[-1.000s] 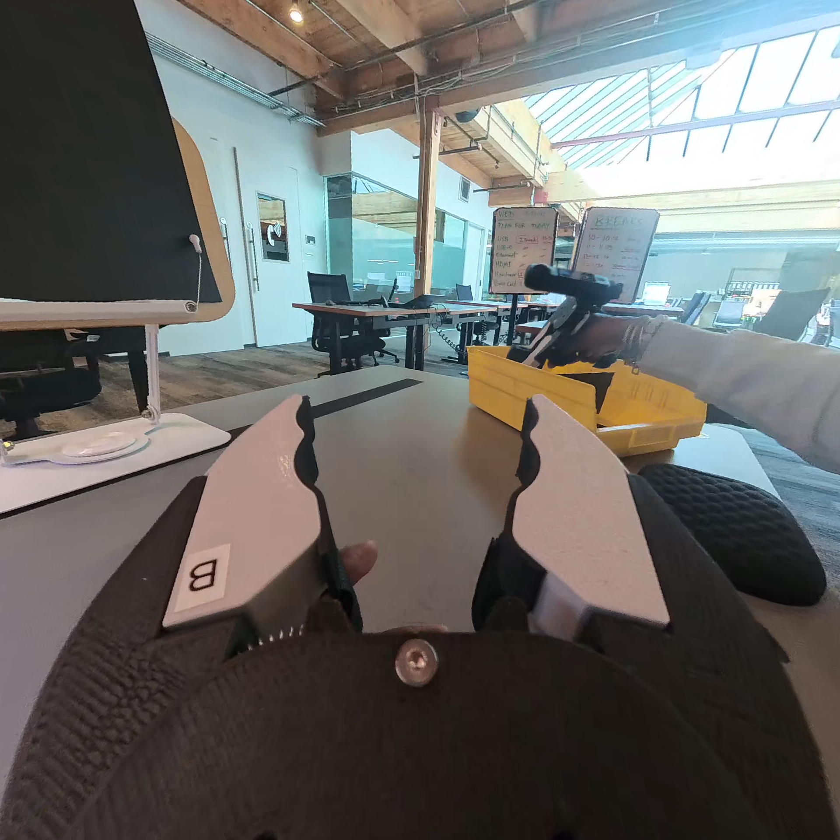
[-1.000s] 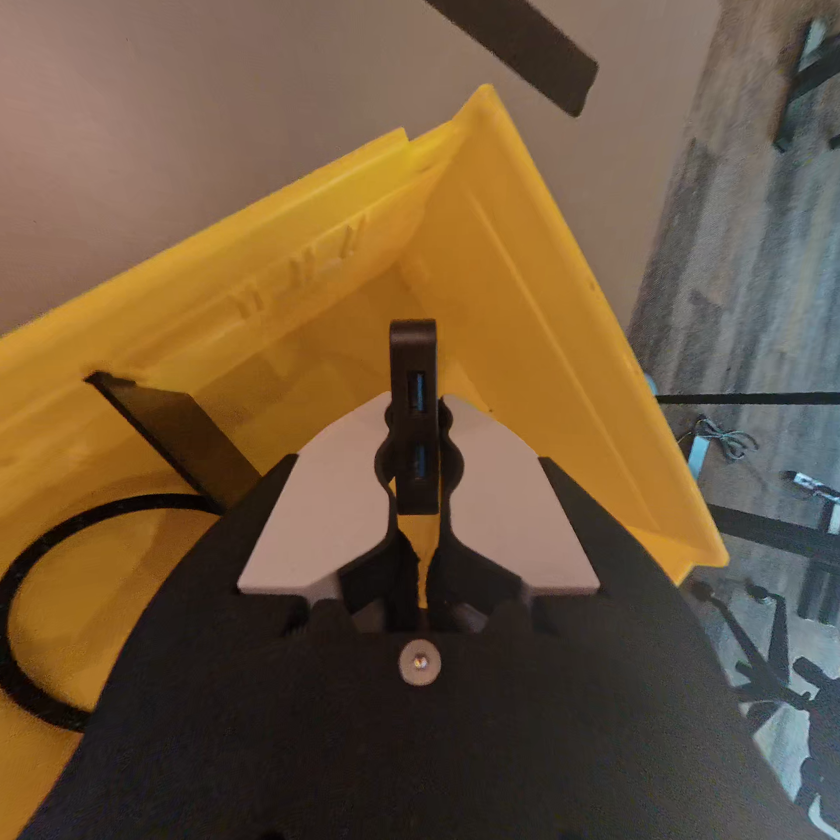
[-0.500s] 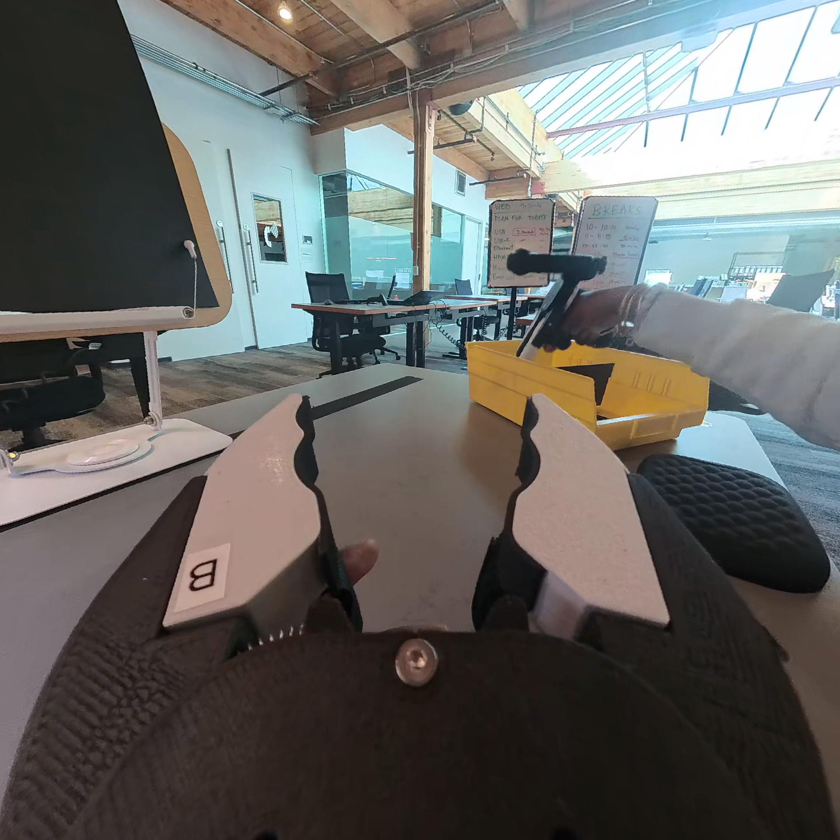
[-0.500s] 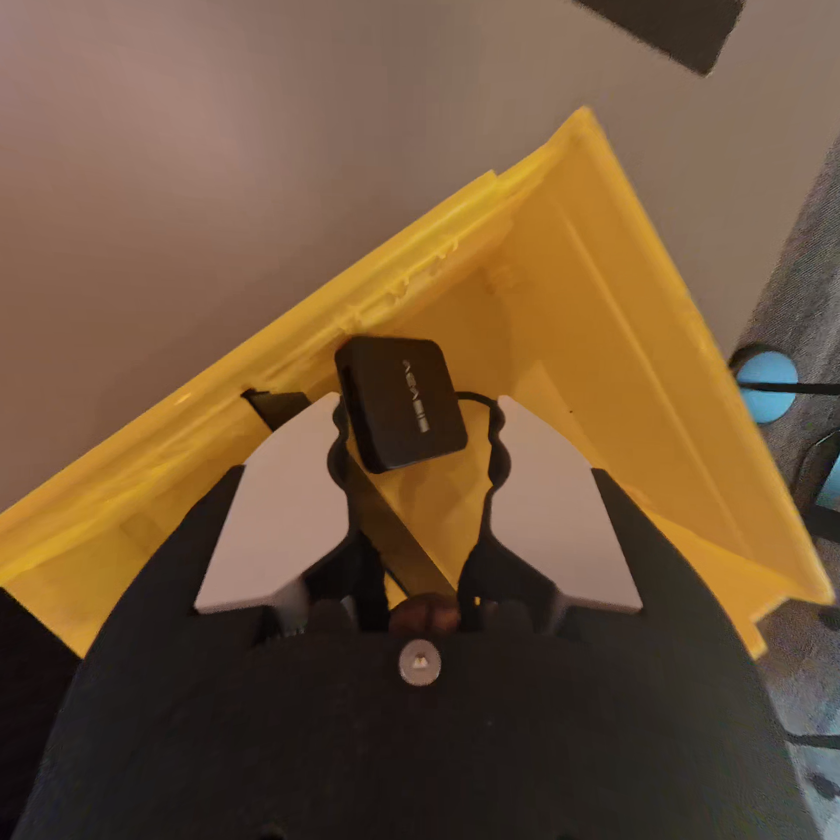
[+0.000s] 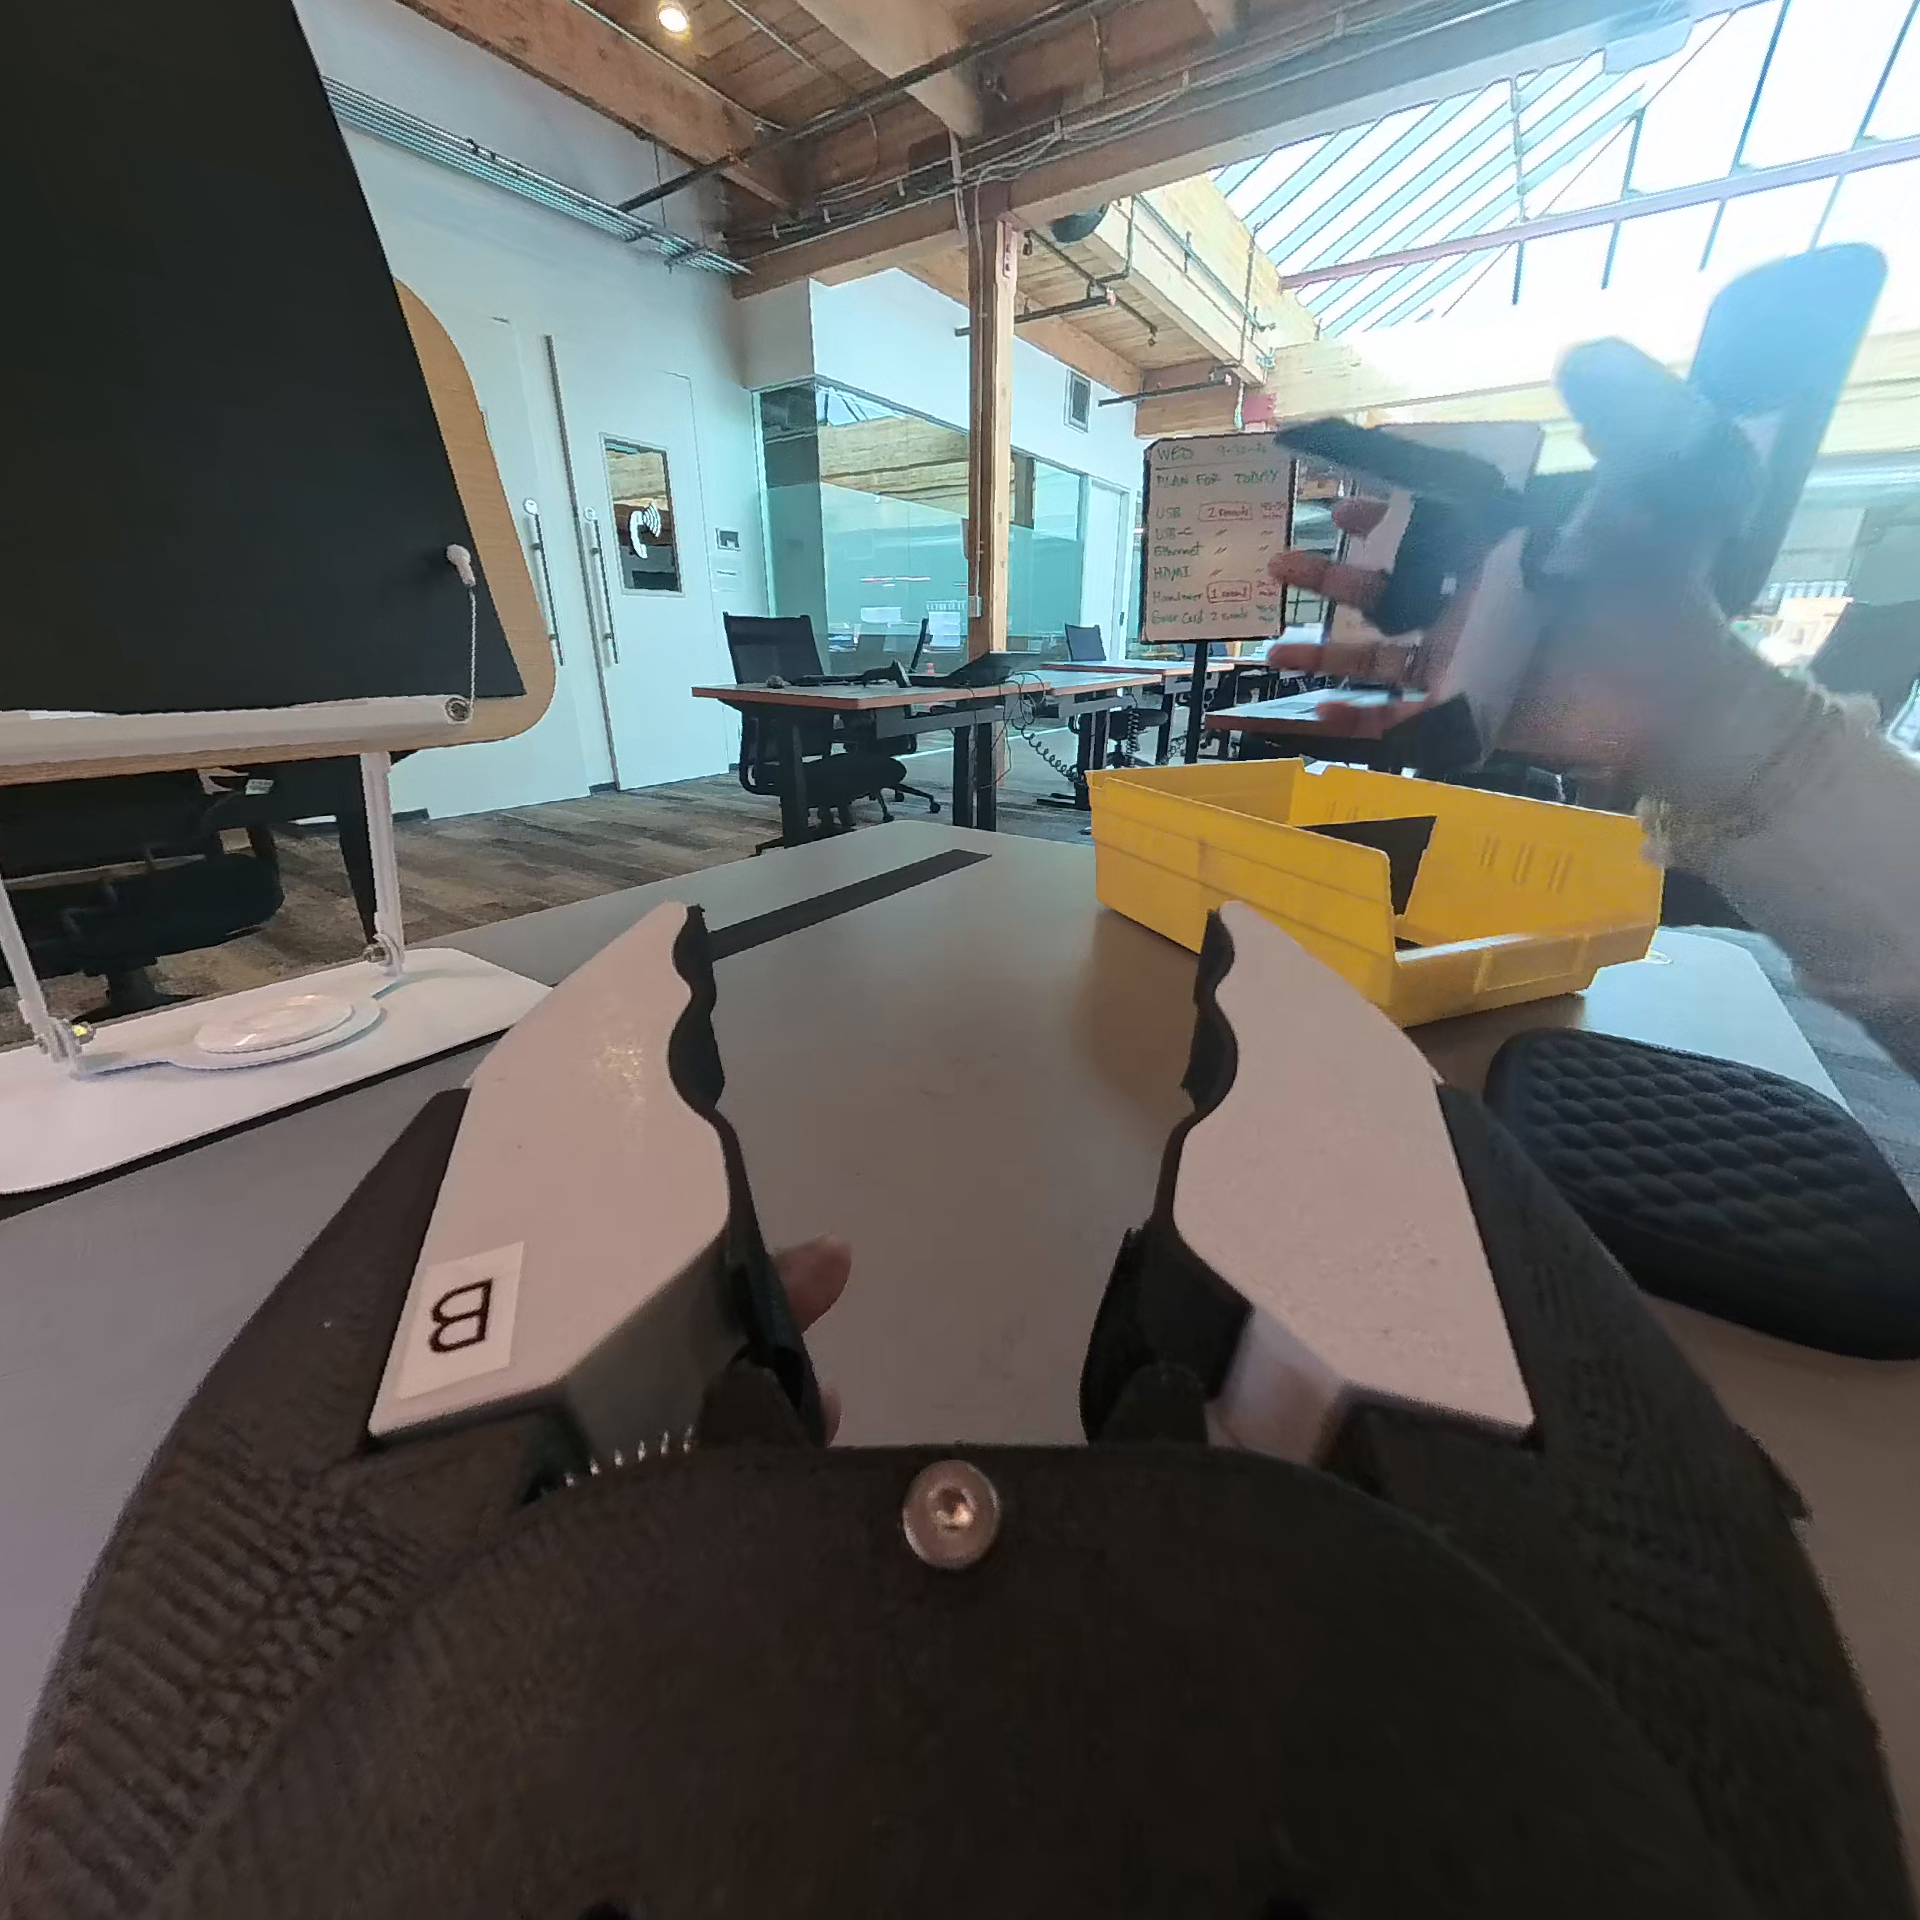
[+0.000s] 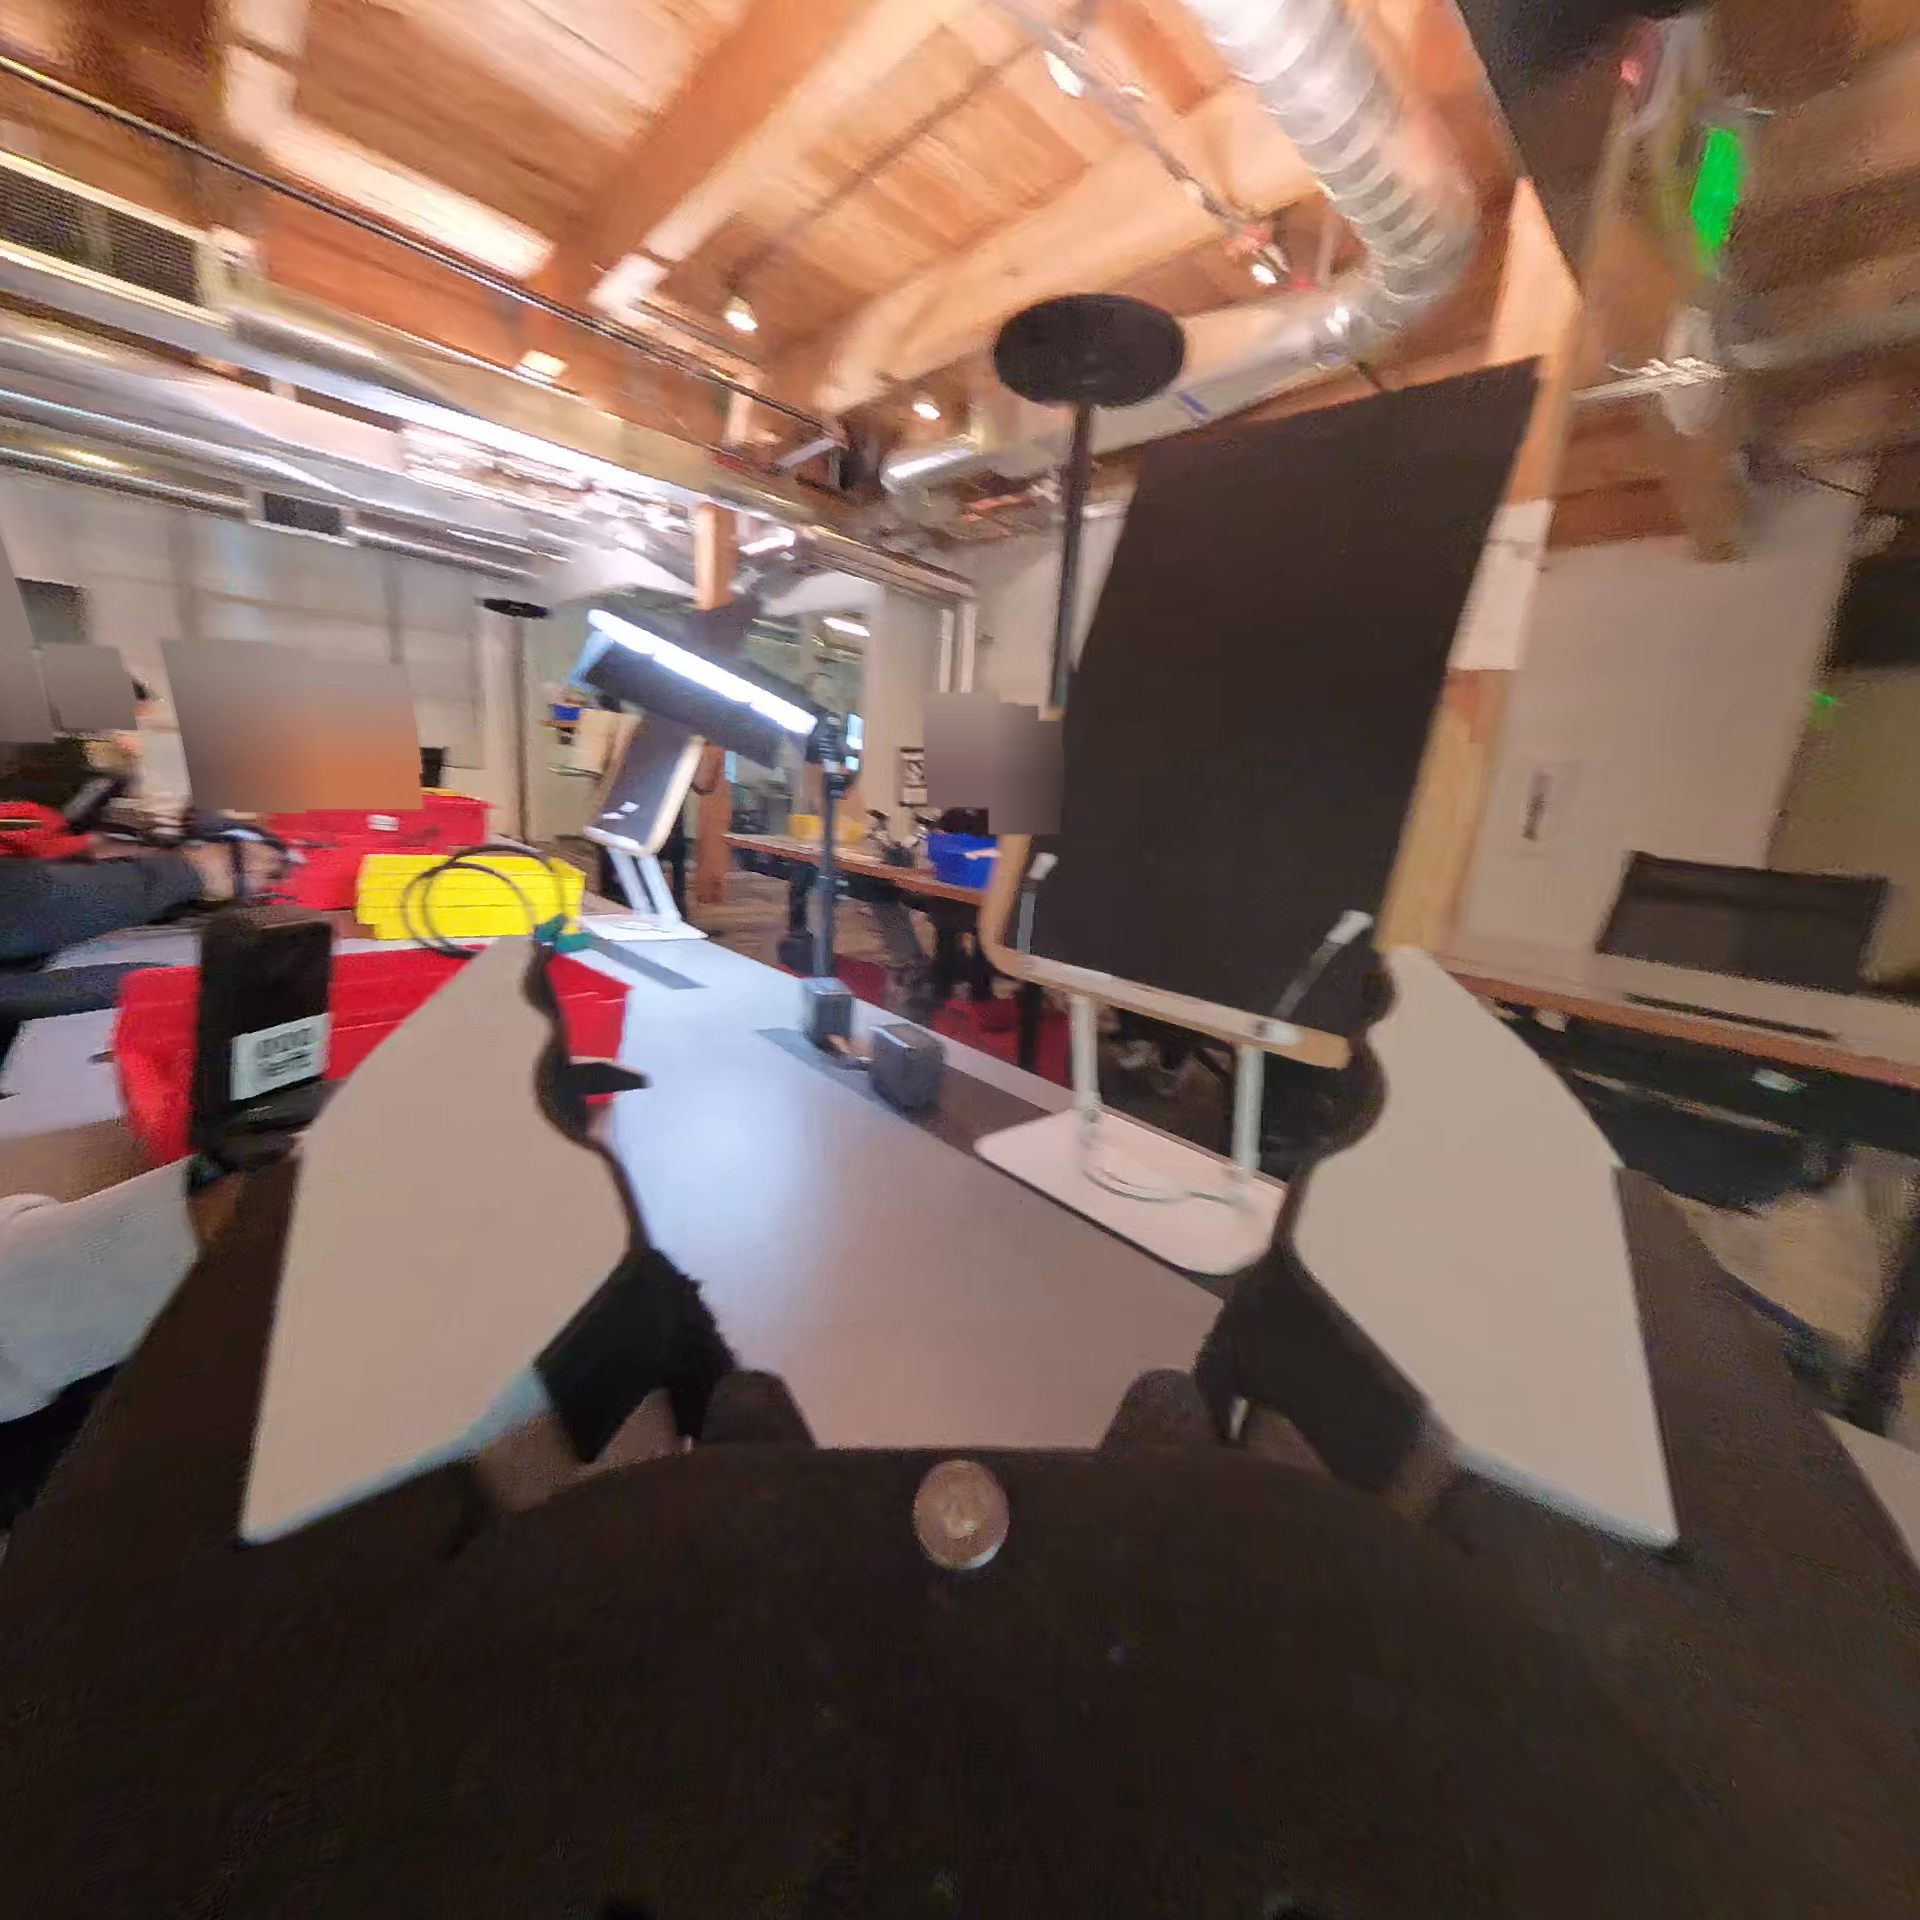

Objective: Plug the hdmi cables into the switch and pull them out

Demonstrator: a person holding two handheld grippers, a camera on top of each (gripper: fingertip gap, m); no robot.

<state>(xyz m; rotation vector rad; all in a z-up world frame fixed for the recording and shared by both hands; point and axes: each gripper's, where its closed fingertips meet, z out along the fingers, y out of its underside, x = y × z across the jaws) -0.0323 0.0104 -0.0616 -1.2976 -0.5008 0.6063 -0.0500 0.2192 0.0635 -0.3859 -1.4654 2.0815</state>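
My left gripper (image 5: 953, 925) is open and empty, low over the grey table (image 5: 935, 1091). My right gripper (image 6: 961, 956) is wide open with nothing between its fingers, and it faces across the room. It also shows in the left wrist view (image 5: 1444, 551), blurred and raised above the yellow bin (image 5: 1299, 894). A black divider (image 5: 1387, 847) stands in the bin. The rest of the bin's inside is hidden. I see neither the switch nor the HDMI cables.
A black board on a white stand (image 5: 208, 416) is on the table at the left and also shows in the right wrist view (image 6: 1268, 675). A black wrist rest (image 5: 1704, 1174) lies near the bin. Red bins (image 6: 416, 997) and yellow bins (image 6: 468, 904) with a black cable loop are farther off.
My right gripper held a black switch box over the yellow bin, opened and let it go, then swung up and away, opening wider. My left gripper has stayed open and still.
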